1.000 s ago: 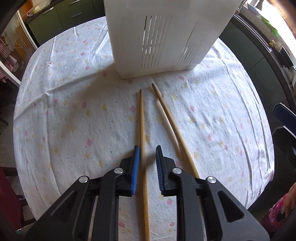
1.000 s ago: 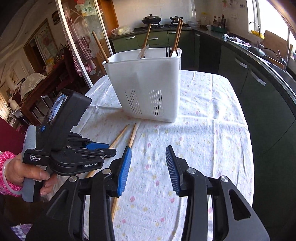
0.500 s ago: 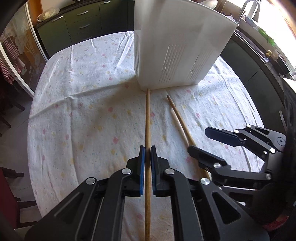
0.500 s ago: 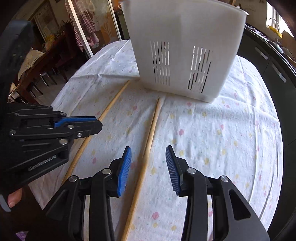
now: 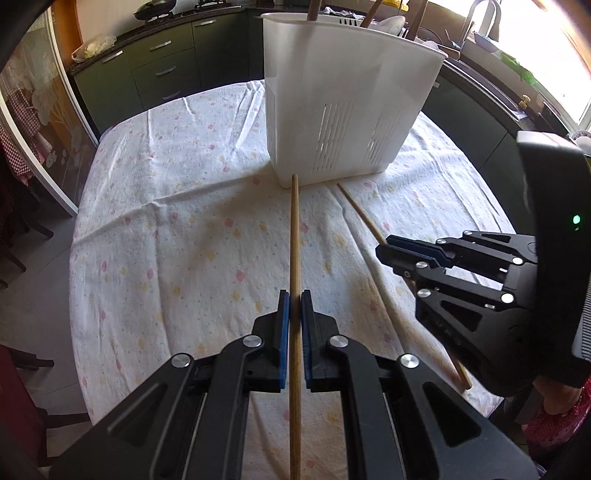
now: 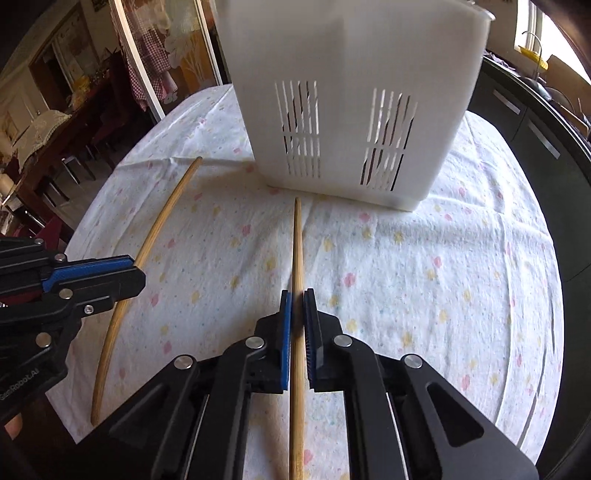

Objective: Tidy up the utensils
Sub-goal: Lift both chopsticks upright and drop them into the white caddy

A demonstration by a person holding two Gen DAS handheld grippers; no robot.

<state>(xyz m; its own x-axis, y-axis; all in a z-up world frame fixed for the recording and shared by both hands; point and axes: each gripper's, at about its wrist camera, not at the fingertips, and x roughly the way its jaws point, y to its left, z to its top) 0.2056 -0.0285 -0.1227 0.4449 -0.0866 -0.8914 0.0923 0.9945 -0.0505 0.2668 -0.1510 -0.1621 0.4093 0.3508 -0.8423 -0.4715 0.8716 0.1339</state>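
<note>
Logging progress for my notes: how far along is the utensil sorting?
Done: several utensils stand in the white caddy. In hand: left tool grips one chopstick, right tool grips the other chopstick. Left: dropping both into the caddy.

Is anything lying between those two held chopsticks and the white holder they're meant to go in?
Nothing visible. Only bare tablecloth lies between each chopstick and the holder; both tips point at its base.

A home kitchen: dark green cabinets [image 5: 162, 70], a stove [image 5: 173, 5] and faucet [image 5: 480, 14].
</note>
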